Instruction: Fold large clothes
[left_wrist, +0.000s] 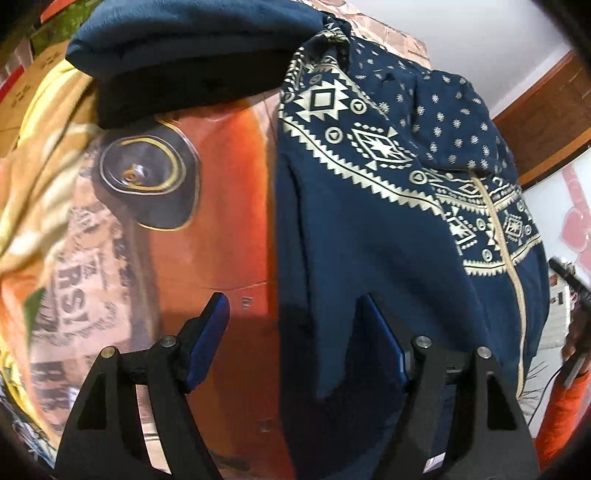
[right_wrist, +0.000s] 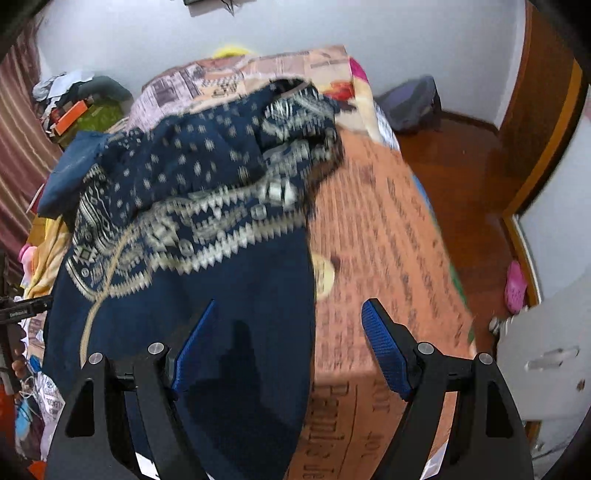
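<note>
So the navy hooded sweatshirt (right_wrist: 207, 229) is spread out on the bed (right_wrist: 388, 229), over a printed orange bedsheet (left_wrist: 229, 206), and not much folding can be seen yet. The body is lying mostly flat, with the cream patterned band across the chest and the drawstring (left_wrist: 498, 236) trailing down the front. The hood end is bunched up in a heap at the far side (pretty blurry in the right wrist view, so the exact lay of it can't be told). A separate dark blue garment (left_wrist: 184, 48) is sitting at the head of the bed, already folded by the look of it.

The left claw (left_wrist: 295, 339) is held spread wide above one long edge of the sweatshirt, one pad over the cloth and the other over bare sheet, nothing pinched. The right claw (right_wrist: 288, 347) is spread too, straddling the opposite edge the same way, empty.

Judged from this, the piece is laid out and the first fold hasn't been made. Gripping the edges, folding the sides in and doubling it over are all left.
</note>
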